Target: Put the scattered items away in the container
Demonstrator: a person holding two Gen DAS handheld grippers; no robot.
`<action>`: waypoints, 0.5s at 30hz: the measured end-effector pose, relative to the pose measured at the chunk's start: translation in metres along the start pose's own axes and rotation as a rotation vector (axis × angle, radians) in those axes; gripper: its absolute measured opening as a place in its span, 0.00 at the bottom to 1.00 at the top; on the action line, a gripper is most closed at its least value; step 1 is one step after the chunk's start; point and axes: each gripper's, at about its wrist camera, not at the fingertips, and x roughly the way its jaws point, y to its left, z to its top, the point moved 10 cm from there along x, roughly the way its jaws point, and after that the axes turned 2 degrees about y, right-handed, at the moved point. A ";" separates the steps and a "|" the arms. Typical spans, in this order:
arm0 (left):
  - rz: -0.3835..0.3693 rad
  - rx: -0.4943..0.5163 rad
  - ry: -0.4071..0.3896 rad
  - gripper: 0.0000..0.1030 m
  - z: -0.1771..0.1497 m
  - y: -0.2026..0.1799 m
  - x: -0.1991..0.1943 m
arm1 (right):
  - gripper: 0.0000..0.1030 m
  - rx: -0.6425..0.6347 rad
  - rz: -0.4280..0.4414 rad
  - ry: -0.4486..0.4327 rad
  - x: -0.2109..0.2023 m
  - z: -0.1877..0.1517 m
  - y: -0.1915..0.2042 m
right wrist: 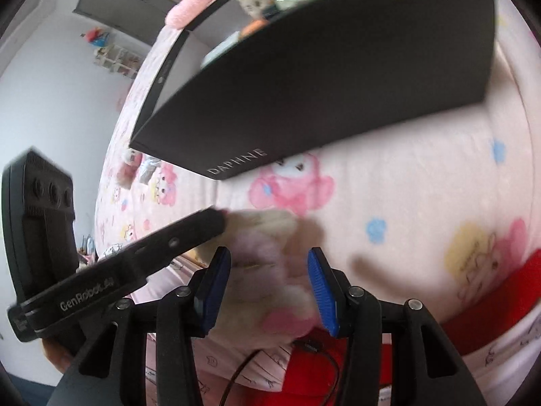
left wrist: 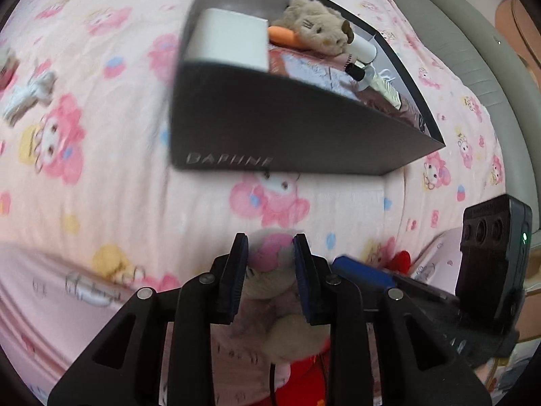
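A black DAPHNE box sits on the pink bed; it also shows in the right wrist view. Inside lie a white box, a beige plush bear with an orange carrot, tubes and packets. My left gripper is shut on a pink and cream plush toy, held in front of the box. In the right wrist view the same plush toy lies between the fingers of my right gripper, which is open and not touching it.
A white plush toy and another item lie on the pink cartoon bedspread at far left. A small plush toy lies left of the box. A grey padded bed frame runs at right. Red cloth lies near.
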 end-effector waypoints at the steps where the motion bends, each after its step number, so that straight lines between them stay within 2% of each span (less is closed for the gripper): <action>1: -0.001 -0.009 0.001 0.28 -0.003 0.002 -0.003 | 0.43 0.000 -0.003 -0.008 -0.003 0.000 -0.001; 4: 0.008 -0.030 0.043 0.33 -0.013 0.007 -0.006 | 0.44 -0.011 -0.047 0.009 -0.003 0.001 -0.004; 8: 0.029 -0.054 0.097 0.42 -0.021 0.013 0.009 | 0.43 -0.003 -0.033 0.185 0.028 -0.019 -0.012; 9: 0.048 -0.065 0.111 0.42 -0.025 0.017 0.014 | 0.44 0.015 -0.009 0.189 0.033 -0.021 -0.012; 11: -0.003 -0.108 0.122 0.40 -0.023 0.021 0.025 | 0.43 0.038 -0.005 0.171 0.037 -0.016 -0.017; 15: -0.022 -0.140 0.107 0.29 -0.015 0.026 0.035 | 0.42 0.058 0.116 0.212 0.047 -0.015 -0.007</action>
